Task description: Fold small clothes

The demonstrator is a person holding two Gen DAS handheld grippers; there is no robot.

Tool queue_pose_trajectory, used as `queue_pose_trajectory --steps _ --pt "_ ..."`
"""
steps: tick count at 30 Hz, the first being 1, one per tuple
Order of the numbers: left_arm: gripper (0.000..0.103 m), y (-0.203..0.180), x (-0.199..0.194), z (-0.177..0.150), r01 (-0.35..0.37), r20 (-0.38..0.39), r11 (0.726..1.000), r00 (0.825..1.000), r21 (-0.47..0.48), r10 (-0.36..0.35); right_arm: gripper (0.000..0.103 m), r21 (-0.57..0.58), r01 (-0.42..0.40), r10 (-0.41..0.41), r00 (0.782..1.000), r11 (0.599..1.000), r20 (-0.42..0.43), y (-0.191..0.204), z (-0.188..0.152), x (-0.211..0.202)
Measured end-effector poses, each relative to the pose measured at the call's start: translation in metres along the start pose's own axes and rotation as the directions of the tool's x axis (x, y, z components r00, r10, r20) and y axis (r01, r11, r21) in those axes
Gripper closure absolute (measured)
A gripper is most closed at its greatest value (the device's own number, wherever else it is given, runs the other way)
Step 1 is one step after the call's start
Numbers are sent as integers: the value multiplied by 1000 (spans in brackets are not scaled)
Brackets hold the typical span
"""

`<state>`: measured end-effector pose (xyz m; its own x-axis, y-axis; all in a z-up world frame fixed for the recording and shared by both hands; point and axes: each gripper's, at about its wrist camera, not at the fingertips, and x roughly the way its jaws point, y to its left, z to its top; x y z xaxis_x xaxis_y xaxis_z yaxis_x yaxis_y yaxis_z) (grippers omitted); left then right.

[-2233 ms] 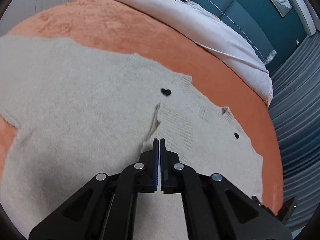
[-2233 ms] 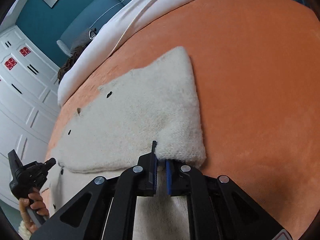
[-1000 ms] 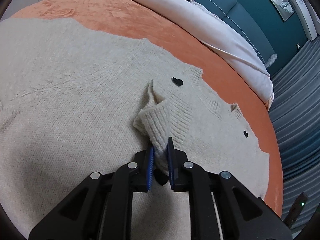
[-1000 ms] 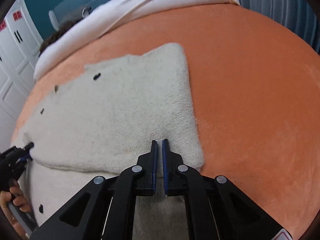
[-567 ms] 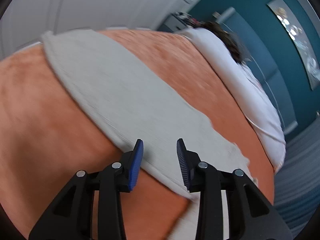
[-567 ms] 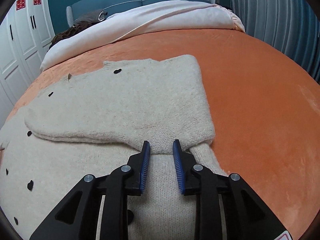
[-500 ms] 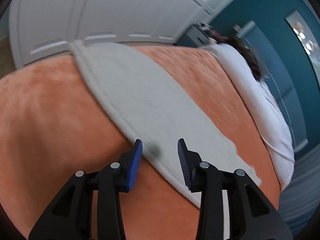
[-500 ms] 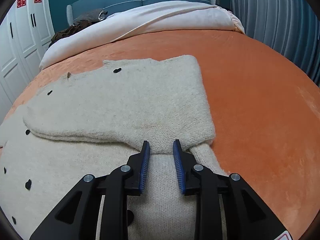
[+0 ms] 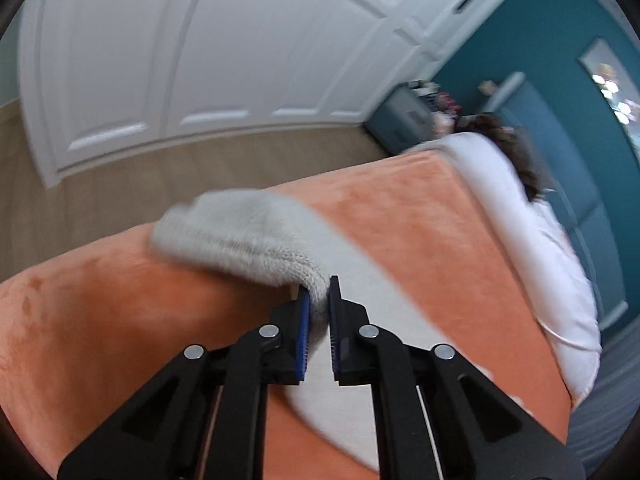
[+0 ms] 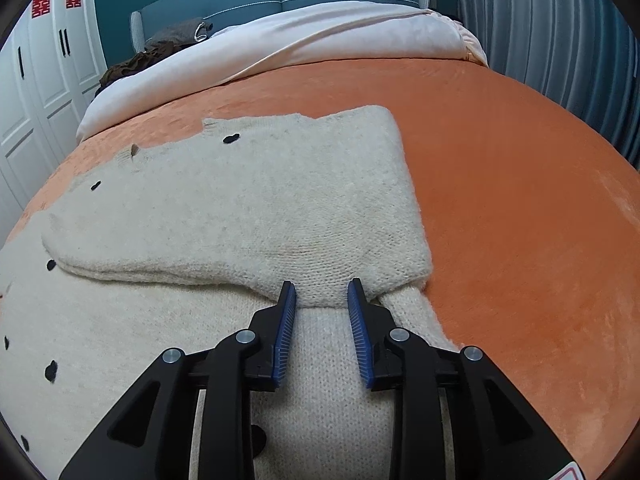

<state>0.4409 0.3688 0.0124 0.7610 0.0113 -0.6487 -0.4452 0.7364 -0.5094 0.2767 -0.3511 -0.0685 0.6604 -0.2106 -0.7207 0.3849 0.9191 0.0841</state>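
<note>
A cream knit sweater (image 10: pixel 240 216) with small black heart marks lies flat on the orange bedspread (image 10: pixel 520 184). Its right sleeve is folded across the body. My right gripper (image 10: pixel 322 292) is open, its fingers just above the folded sleeve's edge, holding nothing. In the left wrist view my left gripper (image 9: pixel 318 300) is shut on the sweater's other sleeve (image 9: pixel 248 240) and holds it lifted off the orange bedspread (image 9: pixel 100 320) near the bed's edge. The sleeve's cuff end hangs out to the left, blurred.
A white duvet (image 10: pixel 320 36) is bunched at the bed's head, with dark clothes (image 10: pixel 160 52) beside it. White wardrobe doors (image 9: pixel 200 60) and wooden floor (image 9: pixel 200 168) lie past the bed's left edge. Grey curtains (image 10: pixel 560 40) hang at the right.
My left gripper let go of the sweater's front, swung left over the outstretched sleeve and has shut on it, lifting it. My right gripper opened off the folded sleeve and stays in place.
</note>
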Motion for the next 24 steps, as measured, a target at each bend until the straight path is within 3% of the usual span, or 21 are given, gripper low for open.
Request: queue_pose_trajectory --steps 2,4,7,8,11,13,14,16,18,20,22,24 --pt "96 -59 -22 -10 89 20 987 996 132 -92 76 3 -4 4 1000 1000 2 -1 0 0" --pt "96 -126 -46 -32 193 10 942 979 275 -203 76 18 -20 20 1000 1000 3 -4 -1 0" --pt "96 -227 -81 -98 366 -74 810 924 458 -376 76 32 -36 36 999 999 4 -6 -1 0" --pt "95 -257 -86 -129 427 -141 762 899 488 -414 76 35 -41 41 999 999 5 -7 -1 0" --pt "90 -311 -73 -225 529 -352 682 848 505 -397 76 51 -62 62 998 997 7 -12 -1 0" --pt "77 -321 -56 -290 547 -451 659 828 516 -333 76 67 -83 83 997 994 9 -17 -1 0" --pt "67 -317 -48 -315 548 -489 661 819 512 -300 76 74 -93 93 996 993 10 -18 -1 -1" --pt "63 -302 -38 -344 547 -534 684 803 483 -265 73 93 -124 124 992 988 14 -23 -1 0" --pt "58 -278 -30 -351 531 -550 731 795 428 -256 69 110 -159 158 987 981 15 -27 0 0" --pt "55 -254 -21 -340 487 -525 789 813 375 -253 54 104 -200 199 980 974 18 -25 2 -3" --pt "51 -228 -17 -312 441 -480 836 839 327 -255 49 73 -173 172 985 982 23 -16 7 -11" --pt "47 -205 -8 -278 387 -429 880 869 274 -248 44 75 -226 224 974 971 32 -5 20 -19"
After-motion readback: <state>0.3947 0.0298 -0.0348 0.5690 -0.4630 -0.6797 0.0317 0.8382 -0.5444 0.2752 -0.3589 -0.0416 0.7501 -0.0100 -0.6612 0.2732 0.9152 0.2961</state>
